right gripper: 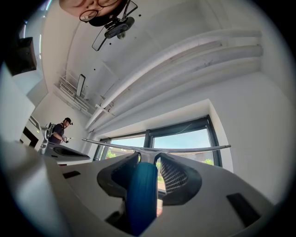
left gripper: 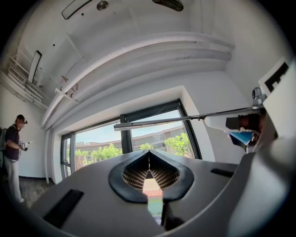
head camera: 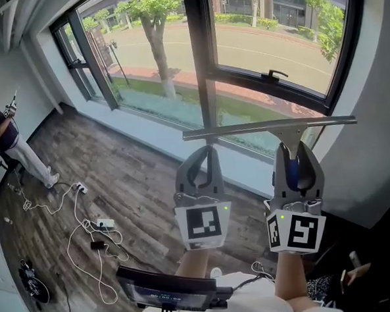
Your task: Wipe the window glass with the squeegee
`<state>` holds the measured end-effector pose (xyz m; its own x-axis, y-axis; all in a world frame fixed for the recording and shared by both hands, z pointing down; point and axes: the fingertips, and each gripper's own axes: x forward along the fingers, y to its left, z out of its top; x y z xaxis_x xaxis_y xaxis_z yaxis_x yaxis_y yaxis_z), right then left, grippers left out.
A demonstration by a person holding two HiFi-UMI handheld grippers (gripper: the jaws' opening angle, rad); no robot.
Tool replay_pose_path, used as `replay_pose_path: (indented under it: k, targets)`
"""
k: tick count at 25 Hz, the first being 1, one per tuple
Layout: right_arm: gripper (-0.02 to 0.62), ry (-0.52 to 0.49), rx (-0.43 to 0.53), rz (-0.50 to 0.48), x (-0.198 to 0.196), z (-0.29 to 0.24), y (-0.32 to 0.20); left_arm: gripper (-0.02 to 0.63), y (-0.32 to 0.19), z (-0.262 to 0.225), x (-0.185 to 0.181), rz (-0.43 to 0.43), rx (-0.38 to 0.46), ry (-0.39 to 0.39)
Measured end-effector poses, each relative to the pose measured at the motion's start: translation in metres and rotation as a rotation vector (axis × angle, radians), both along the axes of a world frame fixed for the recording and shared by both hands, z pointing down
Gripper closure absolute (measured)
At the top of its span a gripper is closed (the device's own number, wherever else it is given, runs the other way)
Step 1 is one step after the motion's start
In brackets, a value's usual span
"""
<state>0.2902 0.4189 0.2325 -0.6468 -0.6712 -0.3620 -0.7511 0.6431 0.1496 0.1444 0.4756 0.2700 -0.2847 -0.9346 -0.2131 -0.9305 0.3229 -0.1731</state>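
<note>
The squeegee (head camera: 269, 127) has a long metal blade and a blue handle (right gripper: 141, 194). My right gripper (head camera: 298, 166) is shut on that handle, with the blade held crosswise in front of the window glass (head camera: 275, 31), near its lower frame. In the left gripper view the blade (left gripper: 185, 119) runs across the window's top right. My left gripper (head camera: 206, 166) hangs just left of the right one, below the blade's left end, its jaws shut with nothing between them (left gripper: 149, 172).
A dark mullion (head camera: 200, 50) splits the window; a latch handle (head camera: 274, 76) sits on the lower frame. On the wood floor lie a power strip and cables (head camera: 92, 225). A person (head camera: 11, 144) stands far left. White wall (head camera: 374, 130) borders the window at right.
</note>
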Motion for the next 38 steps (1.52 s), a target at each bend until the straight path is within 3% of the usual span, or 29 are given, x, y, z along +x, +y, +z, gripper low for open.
replay_pose_path:
  k: [11, 21, 27, 38]
  targets:
    - [0.445, -0.001, -0.03, 0.033, -0.025, 0.021, -0.003, 0.603, -0.002, 0.036, -0.03, 0.022, -0.054, 0.06]
    - [0.445, -0.015, -0.021, -0.022, -0.069, 0.019, -0.086, 0.603, -0.079, 0.027, -0.068, -0.021, -0.028, 0.039]
    - [0.445, 0.004, -0.033, -0.053, -0.094, 0.021, -0.13, 0.603, -0.114, 0.03, -0.088, -0.054, -0.034, 0.065]
    - [0.445, 0.024, -0.041, -0.05, -0.163, 0.032, -0.195, 0.603, -0.185, 0.04, -0.153, -0.032, -0.048, 0.071]
